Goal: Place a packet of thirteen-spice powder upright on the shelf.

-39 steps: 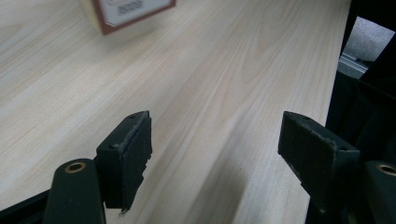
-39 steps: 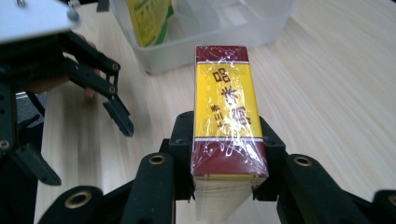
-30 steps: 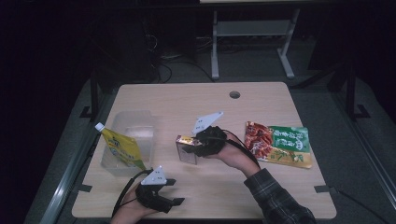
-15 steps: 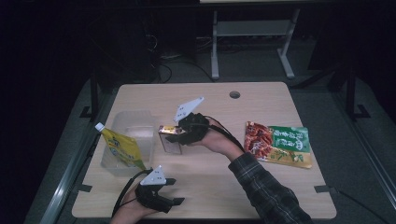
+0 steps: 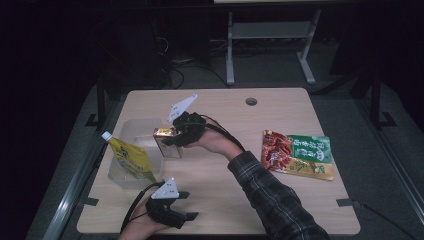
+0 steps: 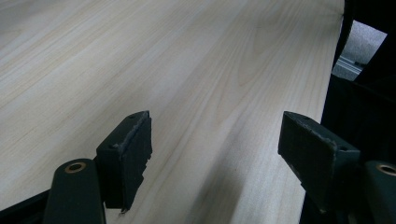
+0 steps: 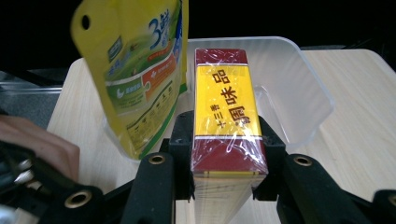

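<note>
My right gripper (image 5: 172, 137) is shut on a yellow and dark red wrapped box (image 5: 166, 141) (image 7: 227, 114), held above the table at the near right rim of a clear plastic bin (image 5: 131, 131) (image 7: 306, 88). A yellow spouted pouch (image 5: 131, 158) (image 7: 135, 70) stands leaning in that bin. In the right gripper view the jaws press both long sides of the box, which points into the bin. My left gripper (image 5: 186, 205) (image 6: 215, 158) rests open on the bare wood at the table's near edge, nothing between its pads.
A red and green snack bag (image 5: 298, 154) lies flat at the right of the table (image 5: 280, 120). A cable hole (image 5: 251, 101) is near the far edge. A metal stand (image 5: 270, 45) is on the floor beyond the table.
My right gripper has carried the box leftward and a little up, from the table's middle to the bin's rim. The left gripper has stayed put.
</note>
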Demonstrator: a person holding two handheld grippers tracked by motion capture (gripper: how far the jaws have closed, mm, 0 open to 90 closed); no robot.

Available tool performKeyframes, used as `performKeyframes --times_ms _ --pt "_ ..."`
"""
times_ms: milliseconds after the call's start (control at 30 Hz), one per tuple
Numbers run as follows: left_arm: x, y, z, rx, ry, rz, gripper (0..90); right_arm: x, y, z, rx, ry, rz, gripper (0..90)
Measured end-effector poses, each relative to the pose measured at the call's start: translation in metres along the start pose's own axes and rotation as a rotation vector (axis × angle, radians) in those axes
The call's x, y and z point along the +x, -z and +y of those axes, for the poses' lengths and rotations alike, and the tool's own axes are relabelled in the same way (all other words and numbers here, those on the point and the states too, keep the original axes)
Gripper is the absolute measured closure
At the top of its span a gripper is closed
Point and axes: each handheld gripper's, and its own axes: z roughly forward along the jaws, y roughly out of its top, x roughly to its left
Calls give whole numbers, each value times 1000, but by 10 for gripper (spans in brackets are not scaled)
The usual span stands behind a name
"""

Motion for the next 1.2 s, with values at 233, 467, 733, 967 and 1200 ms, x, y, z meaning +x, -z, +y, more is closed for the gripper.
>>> performKeyframes --times_ms 233,467,733,967,1200 --pt "-1 0 0 -1 -3 0 253 -7 -14 8 15 5 13 671" --pt "-1 0 1 1 -9 0 253 -10 -22 10 8 1 19 671" --pt "-1 0 1 3 -22 -1 253 -10 -31 25 1 22 33 670" --pt "-1 0 2 0 -27 -1 254 -9 -46 40 -13 36 64 671" --pt "-1 0 2 -3 -34 1 254 -12 -61 45 -14 44 90 670"
